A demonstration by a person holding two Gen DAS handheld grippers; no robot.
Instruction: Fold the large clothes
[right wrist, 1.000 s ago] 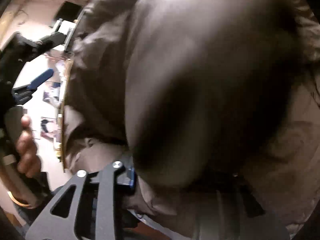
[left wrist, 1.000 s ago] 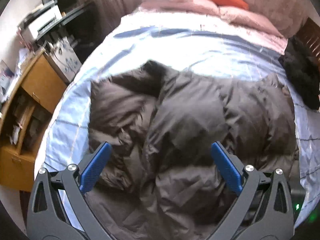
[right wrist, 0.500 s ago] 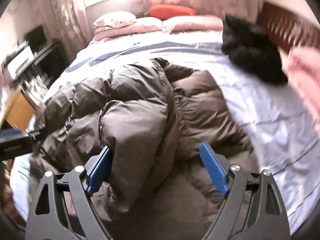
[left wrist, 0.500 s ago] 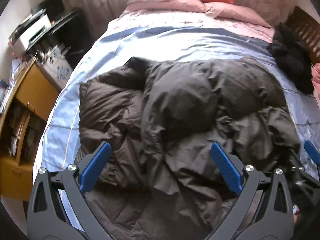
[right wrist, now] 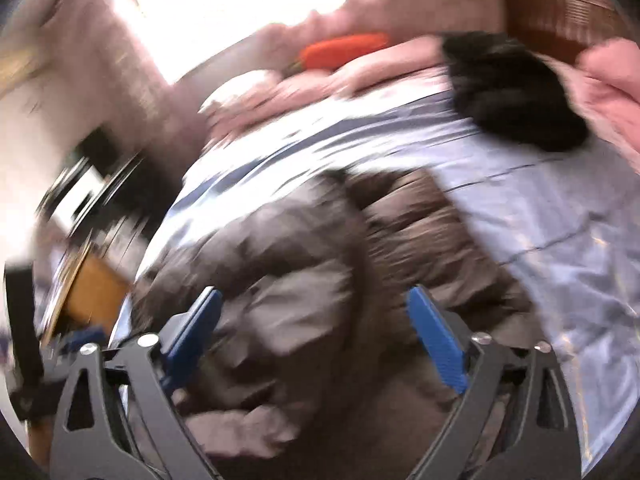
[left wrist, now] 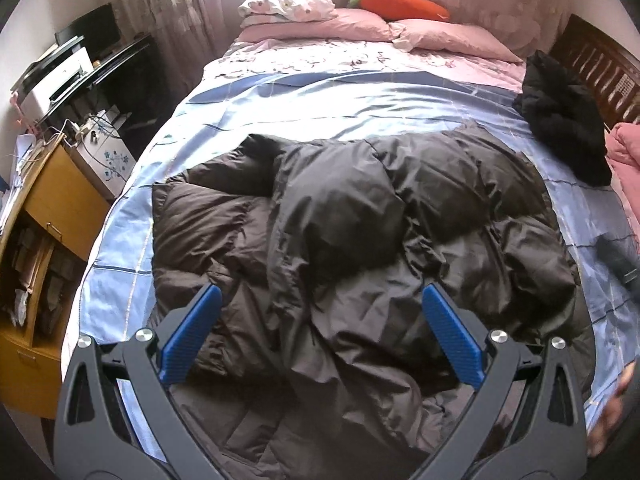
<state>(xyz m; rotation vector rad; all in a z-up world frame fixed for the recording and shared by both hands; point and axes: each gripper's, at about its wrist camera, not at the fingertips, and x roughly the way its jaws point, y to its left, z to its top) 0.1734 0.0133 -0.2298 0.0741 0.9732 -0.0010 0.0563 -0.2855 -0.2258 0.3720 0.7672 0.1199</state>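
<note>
A dark brown padded coat (left wrist: 360, 240) lies crumpled on the blue sheet (left wrist: 340, 104) of a bed, partly folded over itself, with one puffy layer doubled across the middle and its lower part running out of view toward the camera. The left claw (left wrist: 320, 336) hangs above the near part of the coat, its blue-padded fingers (left wrist: 192, 332) spread wide and gripping nothing. The right claw (right wrist: 312, 336), seen in a motion-blurred view, also stands above the coat with its jaws wide; they are closing slightly, and no fabric is caught between them. A black garment (left wrist: 568, 120) lies apart at the far right edge of the bed beside a wooden headboard (left wrist: 604, 68). Pink pillows (left wrist: 360, 24) and an orange carrot-shaped cushion (left wrist: 400, 0) lie at the far end. A yellow cabinet (left wrist: 52, 208) stands left of the bed.
</note>
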